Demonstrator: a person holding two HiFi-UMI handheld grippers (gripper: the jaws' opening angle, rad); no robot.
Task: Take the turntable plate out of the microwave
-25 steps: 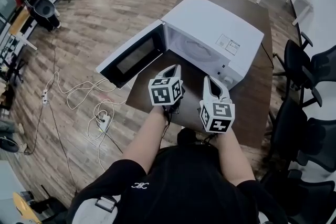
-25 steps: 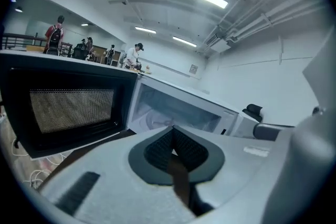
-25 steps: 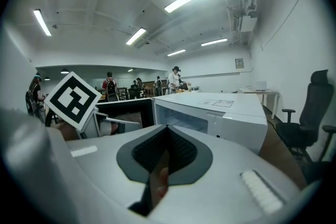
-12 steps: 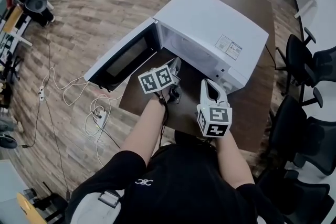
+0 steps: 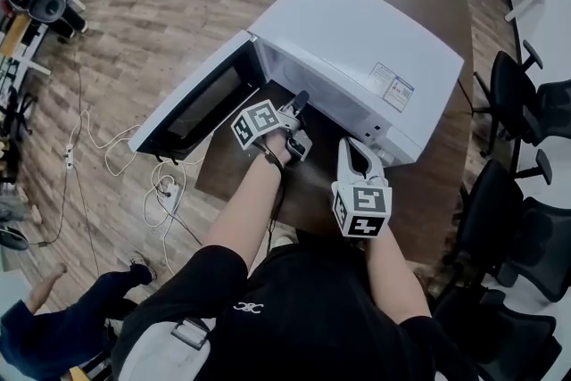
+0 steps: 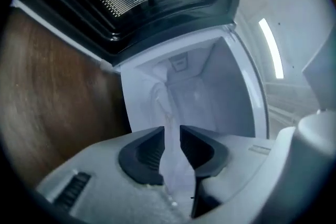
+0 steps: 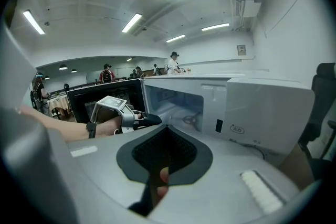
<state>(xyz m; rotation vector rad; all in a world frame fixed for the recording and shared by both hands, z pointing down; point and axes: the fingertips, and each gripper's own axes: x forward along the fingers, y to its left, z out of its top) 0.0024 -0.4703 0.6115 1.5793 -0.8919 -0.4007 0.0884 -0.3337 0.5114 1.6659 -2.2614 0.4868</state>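
Note:
A white microwave [image 5: 357, 40] stands on a dark brown table [image 5: 428, 165] with its door [image 5: 192, 98] swung open to the left. My left gripper [image 5: 300, 101] is at the mouth of the cavity, rolled onto its side. Its jaws [image 6: 172, 136] are opening and nothing is between them. In the right gripper view the turntable plate [image 7: 185, 114] shows faintly on the cavity floor, with a spoked hub [image 7: 192, 121] by it. The left gripper [image 7: 142, 119] hovers just before it. My right gripper [image 5: 348, 145] hangs back over the table, shut [image 7: 166, 131] and empty.
Black office chairs [image 5: 535, 111] crowd the table's right side. Cables [image 5: 116, 161] and a power strip lie on the wood floor at left, and a person's arm and leg [image 5: 53, 317] show at the bottom left. The microwave's control panel [image 7: 262, 113] faces the right gripper.
My left gripper has moved forward and down to the microwave's opening and rolled onto its side. The right gripper sank a little. A person has come into view at the bottom left.

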